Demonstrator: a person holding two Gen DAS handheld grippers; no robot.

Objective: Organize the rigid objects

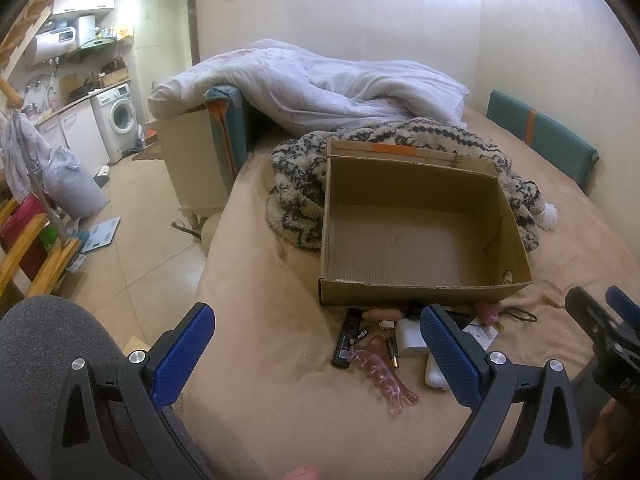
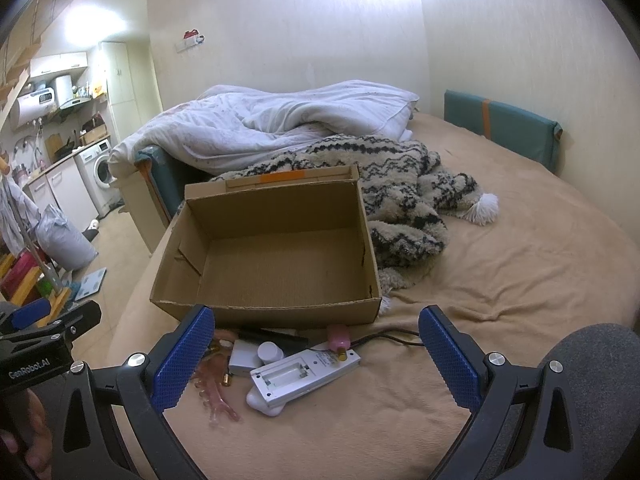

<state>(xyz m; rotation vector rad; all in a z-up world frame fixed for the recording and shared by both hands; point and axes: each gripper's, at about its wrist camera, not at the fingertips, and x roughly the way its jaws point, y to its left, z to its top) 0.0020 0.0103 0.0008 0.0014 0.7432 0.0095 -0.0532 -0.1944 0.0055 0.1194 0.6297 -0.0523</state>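
Hovering over the bed (image 2: pixel 500 300), both hand-held grippers, left (image 1: pixel 316 356) and right (image 2: pixel 316 356), stand spread and empty. Small items, a pink clip (image 1: pixel 380 376) and a white remote (image 2: pixel 304 372) among them, lie before the empty box (image 2: pixel 276 256).

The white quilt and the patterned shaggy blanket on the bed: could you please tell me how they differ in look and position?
The white quilt is plain and smooth-looking, while the beige shaggy blanket with black zigzags is fluffy and patterned. The quilt is heaped at the far end of the bed, partly draped over its edge; the blanket lies nearer, right behind and beside the open brown cardboard box. The blanket ends in a white tassel; the quilt shows none. Both are crumpled on the tan bedsheet.
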